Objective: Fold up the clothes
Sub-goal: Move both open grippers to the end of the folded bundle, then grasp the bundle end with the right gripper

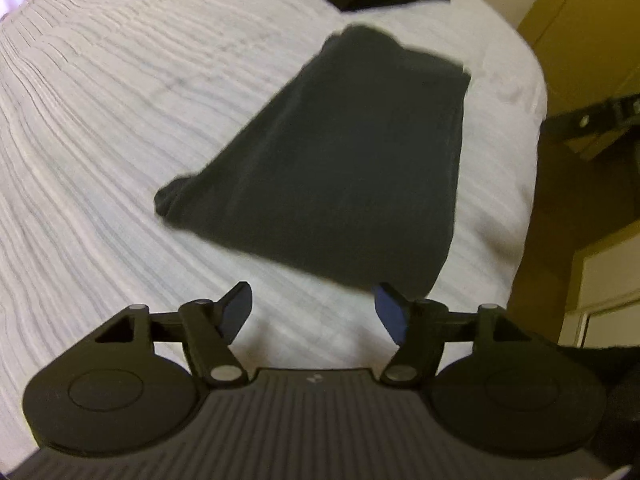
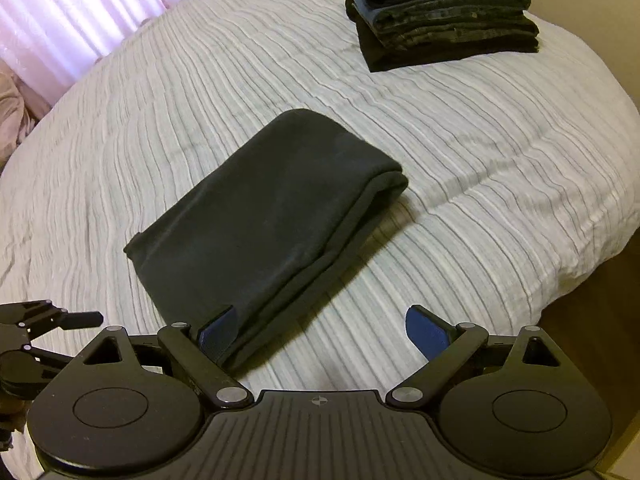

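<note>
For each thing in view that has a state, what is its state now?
Dark garment: folded, lying flat on the bed.
Stack of clothes: folded, piled at the far end.
Left gripper: open, empty.
Right gripper: open, empty.
Bedspread: spread out, ribbed.

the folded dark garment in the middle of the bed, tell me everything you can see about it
The folded dark garment is a black or charcoal piece of soft, matte cloth, folded into a thick, roughly rectangular bundle of several layers. Its far end is a rounded fold; layered edges show along its right side in the right wrist view. It lies flat on the ribbed pale bedspread, apart from the stack of folded dark clothes farther back. Neither gripper grips it; what kind of garment it is cannot be told.
</note>
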A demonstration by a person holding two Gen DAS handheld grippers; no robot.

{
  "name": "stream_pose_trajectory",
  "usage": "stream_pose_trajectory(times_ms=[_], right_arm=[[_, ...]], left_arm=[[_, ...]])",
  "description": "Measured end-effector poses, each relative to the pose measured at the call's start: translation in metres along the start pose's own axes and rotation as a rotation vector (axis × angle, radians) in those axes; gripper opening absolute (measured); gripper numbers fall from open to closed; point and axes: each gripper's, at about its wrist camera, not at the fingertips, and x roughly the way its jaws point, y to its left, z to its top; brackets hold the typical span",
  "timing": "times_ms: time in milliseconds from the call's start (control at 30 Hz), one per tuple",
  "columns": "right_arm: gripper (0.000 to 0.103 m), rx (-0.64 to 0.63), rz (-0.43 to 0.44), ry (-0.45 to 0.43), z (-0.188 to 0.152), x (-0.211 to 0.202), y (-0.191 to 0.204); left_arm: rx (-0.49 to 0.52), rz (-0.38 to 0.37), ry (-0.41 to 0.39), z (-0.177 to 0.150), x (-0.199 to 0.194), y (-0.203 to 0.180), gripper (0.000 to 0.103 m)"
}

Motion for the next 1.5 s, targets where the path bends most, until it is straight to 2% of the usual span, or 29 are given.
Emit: stream_pose_trajectory(times_ms=[100,167,267,500,600,667,700,733,767,800,867,900,933,1000,1033,1067,1233,1367,1500], right_arm=[[0.093,-0.005,0.023,-0.005,0.017,0.005,-0.015],[0.093,-0.009,0.046,-0.013,0.031,0.011,-0.028],[0.093,-0.002,0.113,-0.026,0.052,0.024,-0.051],[0.092,0.033,0.308,0.041,0.093,0.089,-0.098],[0.071,0.089,0.360,0.074,0.100,0.112,-0.109],[0.071,0.131,0.383,0.088,0.103,0.122,-0.116],[0.061,0.140,0.381,0.092,0.102,0.124,-0.119],[0.042,0.146,0.378,0.095,0.102,0.126,-0.122],[0.041,0.134,0.373,0.097,0.101,0.125,-0.125],[0.033,0.120,0.369,0.099,0.100,0.124,-0.127],[0.029,0.037,0.380,0.074,0.101,0.113,-0.119],[0.028,-0.037,0.411,0.044,0.102,0.103,-0.109],[0.027,-0.108,0.447,0.016,0.103,0.093,-0.100],[0.027,-0.187,0.575,-0.015,0.106,0.080,-0.091],[0.027,-0.213,0.591,-0.016,0.106,0.080,-0.089],[0.027,-0.220,0.577,-0.010,0.108,0.084,-0.091],[0.027,-0.041,0.449,0.074,0.109,0.132,-0.138],[0.027,-0.052,0.443,0.080,0.107,0.132,-0.138],[0.027,0.001,0.466,0.082,0.105,0.132,-0.144]], left_arm=[[-0.022,0.004,-0.028,0.020,0.003,-0.011,0.066],[-0.033,-0.020,-0.042,0.037,0.008,-0.021,0.065],[-0.044,-0.027,-0.073,0.063,0.017,-0.038,0.065],[-0.099,-0.003,-0.015,0.120,0.061,-0.072,0.065],[-0.069,0.014,0.017,0.136,0.073,-0.080,0.065],[-0.056,0.024,0.027,0.140,0.075,-0.080,0.065],[-0.051,0.029,0.032,0.141,0.075,-0.081,0.065],[-0.045,0.034,0.037,0.143,0.076,-0.081,0.065],[-0.051,0.039,0.029,0.144,0.073,-0.079,0.065],[-0.061,0.044,0.016,0.145,0.070,-0.076,0.065],[-0.081,0.054,-0.008,0.147,0.063,-0.071,0.065],[-0.091,0.059,-0.021,0.148,0.059,-0.068,0.065],[-0.101,0.065,-0.025,0.148,0.058,-0.066,0.065],[-0.119,0.075,-0.029,0.145,0.059,-0.061,0.065],[-0.118,0.078,-0.018,0.144,0.062,-0.060,0.065],[-0.108,0.082,-0.002,0.143,0.066,-0.060,0.065],[-0.027,0.070,0.022,0.149,0.085,-0.073,0.065],[0.031,0.045,-0.008,0.165,0.096,-0.077,0.065],[0.089,0.045,-0.040,0.195,0.110,-0.066,0.065]])
